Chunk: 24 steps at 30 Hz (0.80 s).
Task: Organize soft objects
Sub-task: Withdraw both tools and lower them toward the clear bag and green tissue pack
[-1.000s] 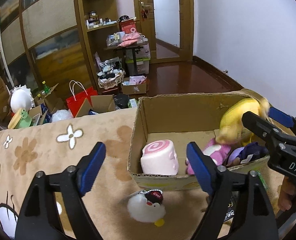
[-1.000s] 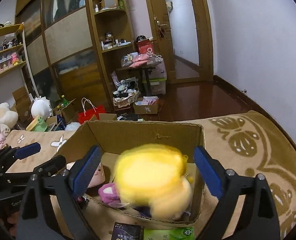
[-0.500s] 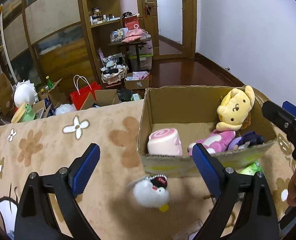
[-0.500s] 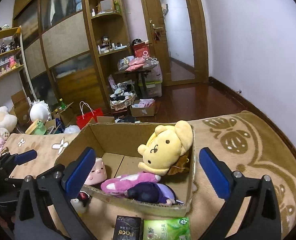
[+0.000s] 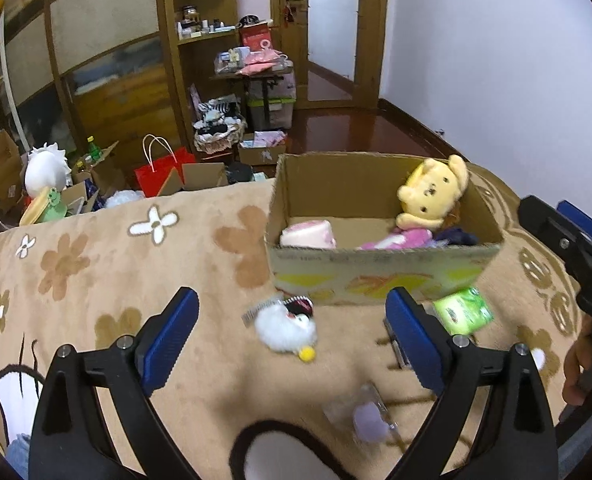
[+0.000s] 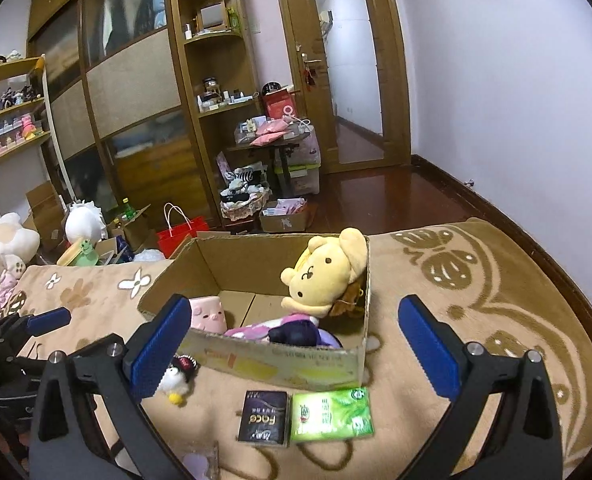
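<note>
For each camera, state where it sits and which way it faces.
Left wrist: rides the left gripper, looking forward over the blanket at the cardboard box; its own open fingers show, the right gripper at the right edge.
Right wrist: rides the right gripper, facing the box's near right corner; its open fingers show, the left gripper at far left.
Shared: the box, yellow plush, white penguin keychain, green packet.
</note>
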Each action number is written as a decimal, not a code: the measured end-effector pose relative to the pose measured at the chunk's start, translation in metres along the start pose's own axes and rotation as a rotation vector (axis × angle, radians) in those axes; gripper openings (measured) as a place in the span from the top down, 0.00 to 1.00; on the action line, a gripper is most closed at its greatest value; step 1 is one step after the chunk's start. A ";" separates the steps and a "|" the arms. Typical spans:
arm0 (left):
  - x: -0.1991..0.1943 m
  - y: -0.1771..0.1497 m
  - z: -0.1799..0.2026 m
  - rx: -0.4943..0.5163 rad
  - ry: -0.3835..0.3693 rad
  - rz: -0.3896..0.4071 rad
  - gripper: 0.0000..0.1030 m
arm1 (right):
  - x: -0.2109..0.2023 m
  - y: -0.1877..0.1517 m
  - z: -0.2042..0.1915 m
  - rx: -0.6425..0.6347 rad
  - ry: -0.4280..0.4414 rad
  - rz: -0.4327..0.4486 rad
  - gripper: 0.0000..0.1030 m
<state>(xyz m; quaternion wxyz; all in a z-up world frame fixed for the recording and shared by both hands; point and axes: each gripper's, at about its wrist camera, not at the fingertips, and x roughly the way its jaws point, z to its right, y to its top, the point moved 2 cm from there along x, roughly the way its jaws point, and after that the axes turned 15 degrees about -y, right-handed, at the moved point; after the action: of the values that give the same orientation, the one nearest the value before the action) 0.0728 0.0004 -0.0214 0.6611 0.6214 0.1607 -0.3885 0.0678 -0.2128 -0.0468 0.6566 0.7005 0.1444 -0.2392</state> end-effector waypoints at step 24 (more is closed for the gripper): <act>-0.004 -0.034 0.016 0.008 0.011 -0.115 0.09 | -0.031 -0.027 0.001 -0.049 -0.027 -0.025 0.00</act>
<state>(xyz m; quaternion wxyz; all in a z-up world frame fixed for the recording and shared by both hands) 0.0416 -0.0108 -0.0398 0.6345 0.6158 0.1982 -0.4231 0.0275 -0.2076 -0.0535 0.6725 0.6789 0.1502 -0.2535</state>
